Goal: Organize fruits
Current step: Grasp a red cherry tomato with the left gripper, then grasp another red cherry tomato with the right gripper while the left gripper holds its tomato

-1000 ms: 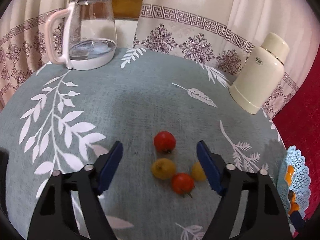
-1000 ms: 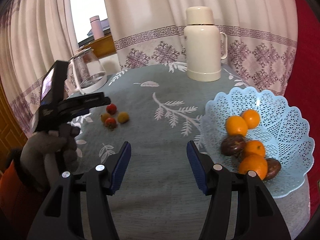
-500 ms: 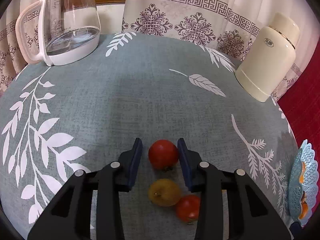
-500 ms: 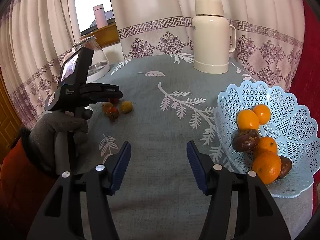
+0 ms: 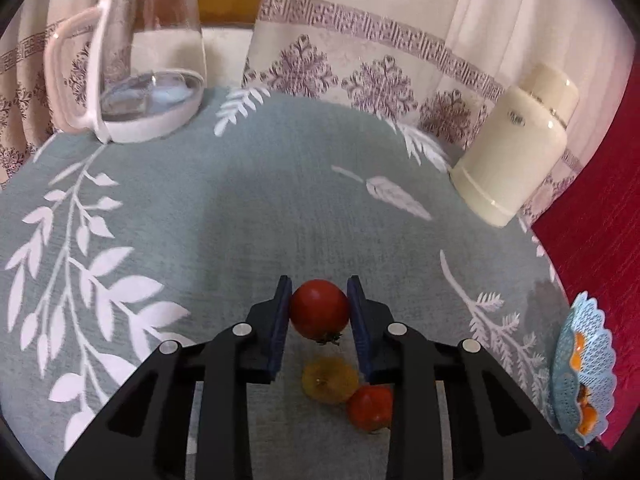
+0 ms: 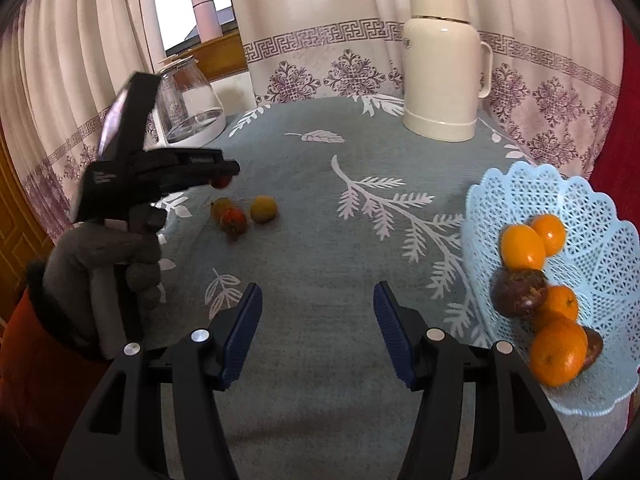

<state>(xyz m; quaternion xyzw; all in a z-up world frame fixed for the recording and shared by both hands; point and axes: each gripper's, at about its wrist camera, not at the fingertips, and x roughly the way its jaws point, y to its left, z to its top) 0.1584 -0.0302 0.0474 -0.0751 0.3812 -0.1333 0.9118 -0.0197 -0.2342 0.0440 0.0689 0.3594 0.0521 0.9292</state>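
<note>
Pickup is in hand: our left gripper (image 5: pixel 319 308) has just clamped on the red tomato (image 5: pixel 319 309) near the table's (image 5: pixel 240 208) left edge; right gripper (image 6: pixel 318 332) gapes empty; next we carry it to the basket (image 6: pixel 592 240) at the right edge

Basket (image 5: pixel 596 364) cut by right edge; second red fruit (image 5: pixel 370 408) partly behind tongs.

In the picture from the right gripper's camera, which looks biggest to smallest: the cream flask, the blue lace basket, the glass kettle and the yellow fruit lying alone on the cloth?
1. Blue lace basket, though it sits nearest the camera, which inflates it.
2. Cream flask.
3. Glass kettle, partly hidden behind the left gripper.
4. Yellow fruit, clearly smallest.
</note>
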